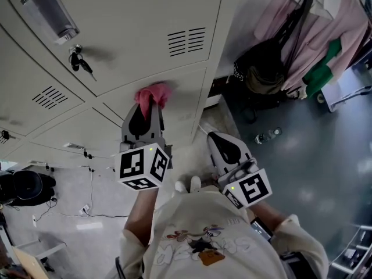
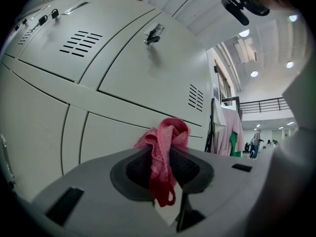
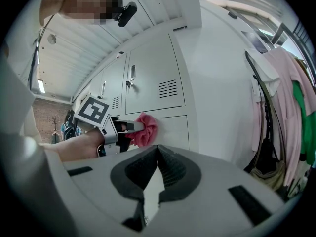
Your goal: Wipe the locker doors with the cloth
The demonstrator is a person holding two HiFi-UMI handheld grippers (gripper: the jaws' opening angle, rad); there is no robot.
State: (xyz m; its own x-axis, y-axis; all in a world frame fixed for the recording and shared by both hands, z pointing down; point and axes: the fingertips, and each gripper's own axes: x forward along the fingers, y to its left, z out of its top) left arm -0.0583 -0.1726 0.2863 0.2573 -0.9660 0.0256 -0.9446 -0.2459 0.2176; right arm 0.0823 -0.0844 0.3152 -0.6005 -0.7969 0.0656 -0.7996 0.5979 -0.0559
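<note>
Left gripper (image 1: 149, 109), right gripper (image 1: 215, 138): grey shells, black pads (image 1: 139, 121), black-white marker cubes (image 1: 142, 166); cream printed short-sleeved shirt (image 1: 197, 220)

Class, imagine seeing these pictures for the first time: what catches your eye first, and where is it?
The bright pink cloth stands out, pinched in the left gripper against a pale grey locker door. Beside it the right gripper is shut and empty. Pink clothes hang at the far right.
</note>
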